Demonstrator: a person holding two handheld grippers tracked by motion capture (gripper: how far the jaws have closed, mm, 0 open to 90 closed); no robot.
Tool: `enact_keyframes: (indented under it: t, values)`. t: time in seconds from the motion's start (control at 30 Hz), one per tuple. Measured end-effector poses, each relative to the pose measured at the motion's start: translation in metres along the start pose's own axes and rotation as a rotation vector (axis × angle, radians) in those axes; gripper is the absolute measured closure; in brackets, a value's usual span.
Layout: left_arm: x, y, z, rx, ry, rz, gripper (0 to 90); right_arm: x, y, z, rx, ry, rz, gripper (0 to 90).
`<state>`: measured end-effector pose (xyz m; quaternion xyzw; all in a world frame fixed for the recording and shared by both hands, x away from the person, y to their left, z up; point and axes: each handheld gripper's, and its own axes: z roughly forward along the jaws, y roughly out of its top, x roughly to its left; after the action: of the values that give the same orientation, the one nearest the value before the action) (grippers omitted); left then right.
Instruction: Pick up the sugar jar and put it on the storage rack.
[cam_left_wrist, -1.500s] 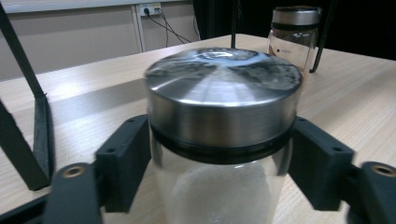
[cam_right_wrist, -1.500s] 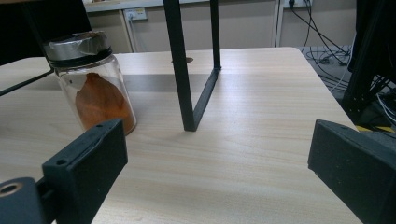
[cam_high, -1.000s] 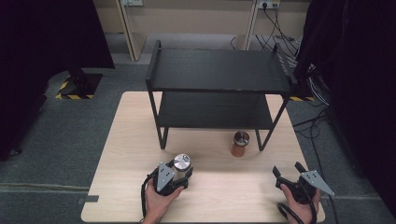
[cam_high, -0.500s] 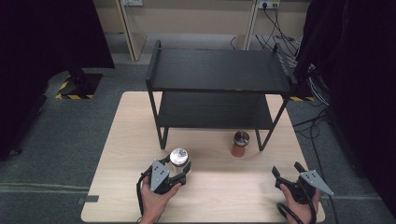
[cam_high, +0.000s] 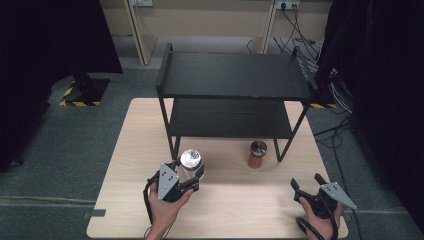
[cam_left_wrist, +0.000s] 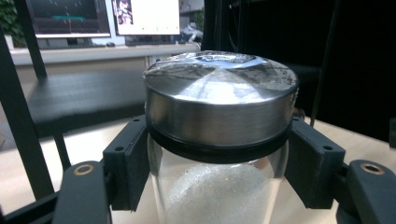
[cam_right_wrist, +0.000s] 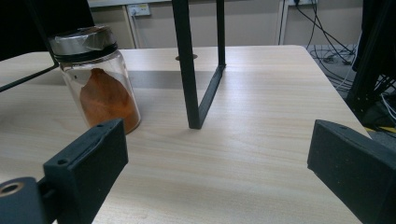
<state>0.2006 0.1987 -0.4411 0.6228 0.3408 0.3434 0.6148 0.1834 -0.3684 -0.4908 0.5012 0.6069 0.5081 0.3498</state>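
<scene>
Now the left gripper (cam_high: 186, 176) has its fingers (cam_left_wrist: 125, 161) clamped on a clear glass jar (cam_high: 191, 165) with a silver metal lid, holding white powder, at seven o'clock of the black two-tier shelf (cam_high: 235, 85), while the right gripper (cam_high: 307, 186), fingers wide apart and empty, faces an orange-powder glass jar (cam_right_wrist: 100, 88) standing on the pale wooden surface (cam_high: 240, 200).

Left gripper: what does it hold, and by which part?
The left gripper holds the jar of white grains by its glass neck, just under the metal lid.
</scene>
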Motion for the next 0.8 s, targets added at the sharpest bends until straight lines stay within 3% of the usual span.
enact_keyframes:
  t: [0.13, 0.47, 0.8]
  values:
    - [0.001, 0.013, 0.002, -0.033, 0.016, 0.000, 31.0, -0.001, -0.001, 0.000, -0.003, 0.002, 0.005, 5.2]
    - [0.003, 0.031, 0.003, -0.055, 0.031, 0.009, 31.0, 0.000, 0.000, 0.000, -0.001, 0.003, 0.004, 5.2]
    - [0.005, 0.063, 0.009, -0.104, 0.052, 0.014, 31.1, -0.001, 0.000, 0.000, -0.002, 0.005, 0.009, 5.2]
